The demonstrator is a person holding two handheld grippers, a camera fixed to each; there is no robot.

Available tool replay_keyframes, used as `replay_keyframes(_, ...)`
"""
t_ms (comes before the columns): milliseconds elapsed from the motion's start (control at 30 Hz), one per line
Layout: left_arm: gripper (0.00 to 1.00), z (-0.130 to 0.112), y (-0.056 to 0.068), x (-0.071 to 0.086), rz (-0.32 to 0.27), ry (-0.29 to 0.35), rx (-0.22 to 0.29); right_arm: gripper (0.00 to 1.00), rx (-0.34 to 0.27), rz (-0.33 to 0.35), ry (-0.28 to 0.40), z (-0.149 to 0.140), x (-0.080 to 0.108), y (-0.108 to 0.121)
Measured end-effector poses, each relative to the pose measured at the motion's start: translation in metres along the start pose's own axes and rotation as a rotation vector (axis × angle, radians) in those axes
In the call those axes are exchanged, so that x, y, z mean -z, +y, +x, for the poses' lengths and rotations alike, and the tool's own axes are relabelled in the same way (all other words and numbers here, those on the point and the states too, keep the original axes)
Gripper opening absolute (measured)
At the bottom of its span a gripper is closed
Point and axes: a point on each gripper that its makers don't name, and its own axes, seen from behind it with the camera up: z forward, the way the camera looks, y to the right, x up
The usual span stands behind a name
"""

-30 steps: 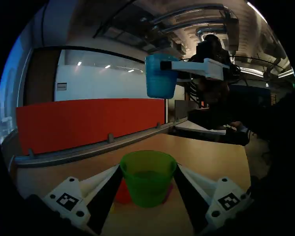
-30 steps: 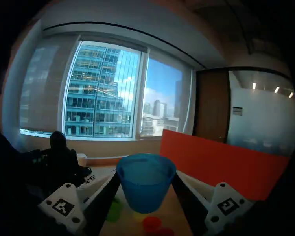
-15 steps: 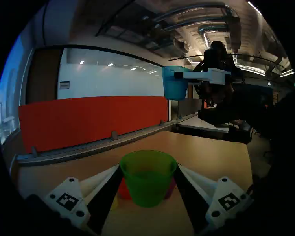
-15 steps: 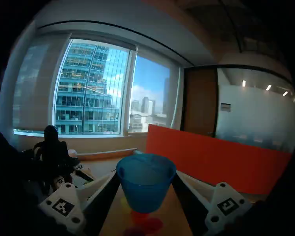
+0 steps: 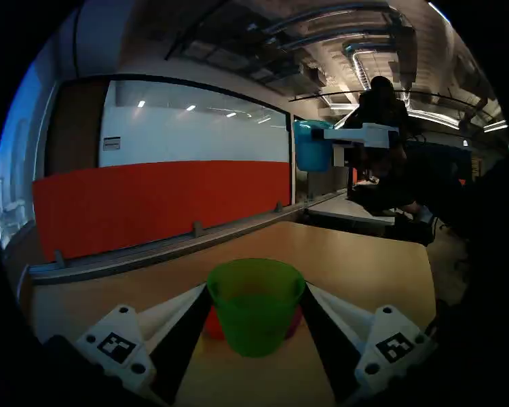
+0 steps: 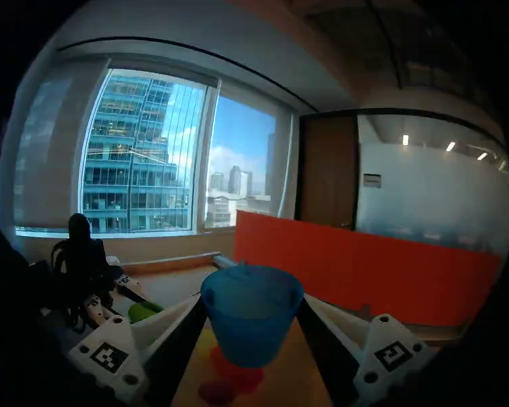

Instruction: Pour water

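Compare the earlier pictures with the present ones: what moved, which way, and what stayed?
In the left gripper view, the blue cup, held by the right gripper, drew away to the right, looking smaller. Nothing was taken or released. The green cup stays clamped in the left gripper.

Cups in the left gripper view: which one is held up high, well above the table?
The blue cup, clamped in the right tongs, high above the table; the green cup is low between the left tongs.

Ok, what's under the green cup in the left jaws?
A red thing peeks out on both sides at the base of the green cup, above the wooden table. The cup covers most of it, so I cannot tell what it is.
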Motion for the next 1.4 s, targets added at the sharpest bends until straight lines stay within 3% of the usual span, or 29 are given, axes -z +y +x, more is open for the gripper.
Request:
replay_keyframes(333, 0.87, -0.013, 0.005, -0.005, -0.016, -0.045, -0.005, 0.9, 0.02, -0.003, -0.059, -0.03, 0.007, 0.0)
replay_keyframes(967, 0.87, -0.063, 0.012, -0.017, -0.051, -0.235, -0.056, 0.91, -0.011, 0.012, -0.211, -0.11, 0.017, 0.002)
replay_keyframes(1400, 0.87, -0.088, 0.011, -0.021, -0.06, -0.317, -0.056, 0.91, -0.012, 0.029, -0.326, -0.165, 0.02, -0.001)
